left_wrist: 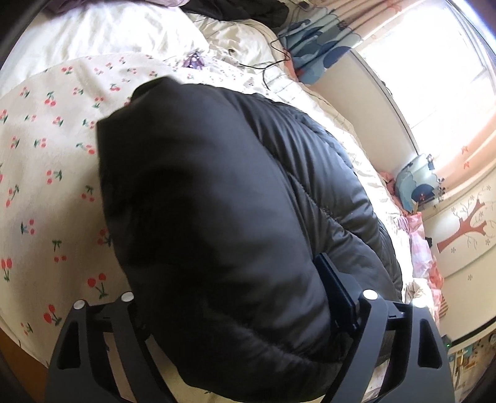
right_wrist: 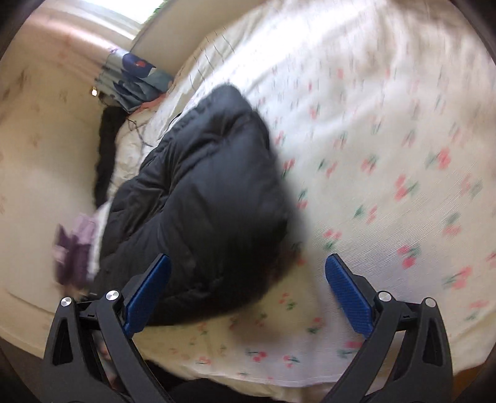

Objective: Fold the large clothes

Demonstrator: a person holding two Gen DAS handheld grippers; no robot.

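Observation:
A large black puffer jacket [left_wrist: 223,198] lies bunched on a bed with a cherry-print sheet [left_wrist: 46,161]. In the left wrist view a thick fold of the jacket fills the gap between my left gripper's [left_wrist: 235,297] wide-set fingers; the right finger's blue pad [left_wrist: 336,288] presses against it and the left finger is mostly hidden. In the right wrist view the jacket [right_wrist: 198,198] lies ahead and to the left. My right gripper [right_wrist: 248,279] is open above the sheet [right_wrist: 387,155], its left blue pad [right_wrist: 148,291] next to the jacket's near edge, holding nothing.
White pillows and bedding [left_wrist: 102,28] lie at the head of the bed. A bright window with curtains [left_wrist: 449,77] and a wall with a tree decal [left_wrist: 465,229] are to the right. A purple cloth [right_wrist: 74,248] lies left of the jacket. Blue patterned fabric [right_wrist: 136,77] sits by the wall.

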